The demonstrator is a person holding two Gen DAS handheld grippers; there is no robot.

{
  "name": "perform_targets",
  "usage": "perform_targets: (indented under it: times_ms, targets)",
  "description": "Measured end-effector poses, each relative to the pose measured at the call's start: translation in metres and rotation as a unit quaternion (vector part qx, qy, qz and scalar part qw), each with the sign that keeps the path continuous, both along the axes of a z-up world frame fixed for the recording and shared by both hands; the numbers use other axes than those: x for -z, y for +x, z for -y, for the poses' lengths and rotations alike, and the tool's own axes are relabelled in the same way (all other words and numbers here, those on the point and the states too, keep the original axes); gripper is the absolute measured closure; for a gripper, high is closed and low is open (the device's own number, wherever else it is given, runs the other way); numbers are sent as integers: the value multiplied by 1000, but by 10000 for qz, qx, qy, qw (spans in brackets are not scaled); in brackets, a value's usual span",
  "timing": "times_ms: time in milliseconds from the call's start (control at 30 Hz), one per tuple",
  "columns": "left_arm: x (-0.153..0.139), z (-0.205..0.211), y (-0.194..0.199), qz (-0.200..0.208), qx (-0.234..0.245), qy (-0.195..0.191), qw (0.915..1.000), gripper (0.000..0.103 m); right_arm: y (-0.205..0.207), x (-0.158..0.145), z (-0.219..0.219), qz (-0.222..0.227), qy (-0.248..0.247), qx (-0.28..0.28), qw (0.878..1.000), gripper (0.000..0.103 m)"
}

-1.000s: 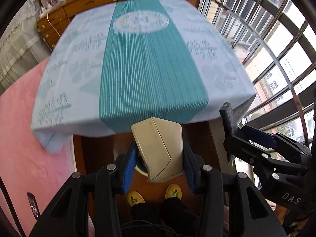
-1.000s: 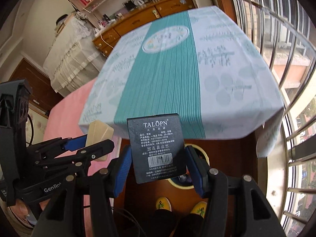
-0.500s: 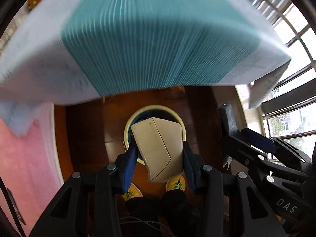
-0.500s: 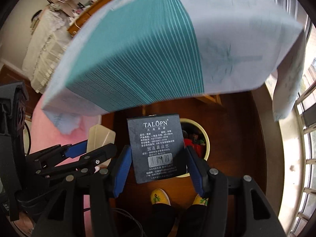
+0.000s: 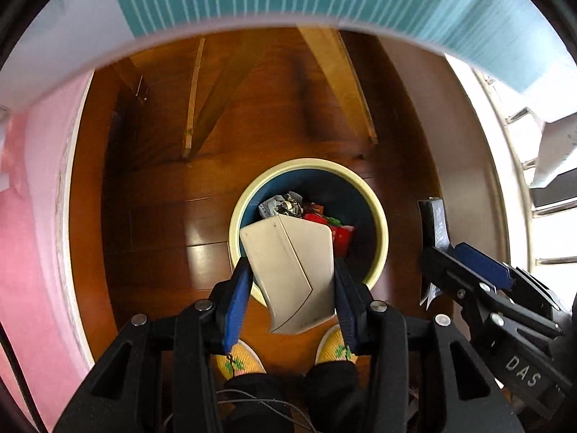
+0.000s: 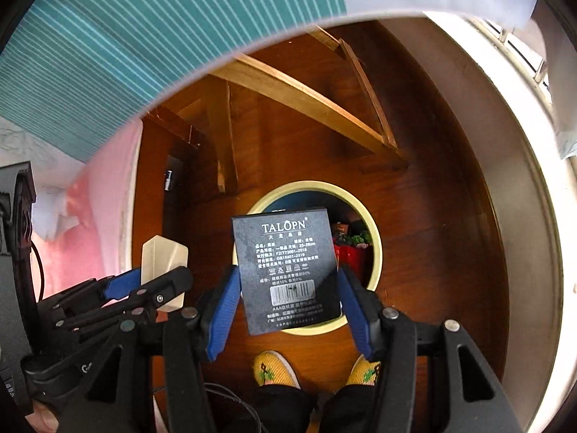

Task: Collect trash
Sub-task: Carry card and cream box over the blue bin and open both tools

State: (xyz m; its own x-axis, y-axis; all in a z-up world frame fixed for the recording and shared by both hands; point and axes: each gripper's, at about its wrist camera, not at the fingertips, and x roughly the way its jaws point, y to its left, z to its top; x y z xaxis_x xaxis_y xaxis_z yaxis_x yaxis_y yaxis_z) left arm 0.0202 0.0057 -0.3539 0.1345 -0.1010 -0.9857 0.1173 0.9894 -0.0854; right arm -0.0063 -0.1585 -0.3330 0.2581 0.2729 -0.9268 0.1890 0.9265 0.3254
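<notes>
Down over the wooden floor (image 5: 155,216), the left gripper (image 5: 292,288) has its blue pads (image 5: 236,299) pressed against the two sides of a beige folded carton (image 5: 292,270), its jaws partly apart to the carton's width. The carton hangs directly above a round bin (image 5: 378,223) with a cream rim and dark blue inside, which stands under the table and already contains crumpled silver and red wrappers (image 5: 313,216). The right gripper (image 6: 288,288) clamps a black TALOPN card (image 6: 286,267) in the same way, jaws set to the card's breadth, the card covering much of the bin (image 6: 371,223) in that view. A teal-striped tablecloth (image 6: 126,36) overhangs the top of both views, blurred. Yellow patterned shoes (image 6: 270,368) show below the grippers, partly cut off by dark trouser legs. Small print on the card is hard to read.
</notes>
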Motion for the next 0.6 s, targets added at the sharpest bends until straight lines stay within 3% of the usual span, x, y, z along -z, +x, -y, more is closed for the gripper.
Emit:
perform_targets:
  times_ms: [333, 600]
  targets:
    - [54, -3, 18, -122, -129, 217, 9996, 61, 12, 36, -4, 2, -208, -73, 9998, 47]
    - [77, -7, 25, -14, -135, 274, 9995, 60, 22, 74, -1, -170, -80, -13, 9998, 41]
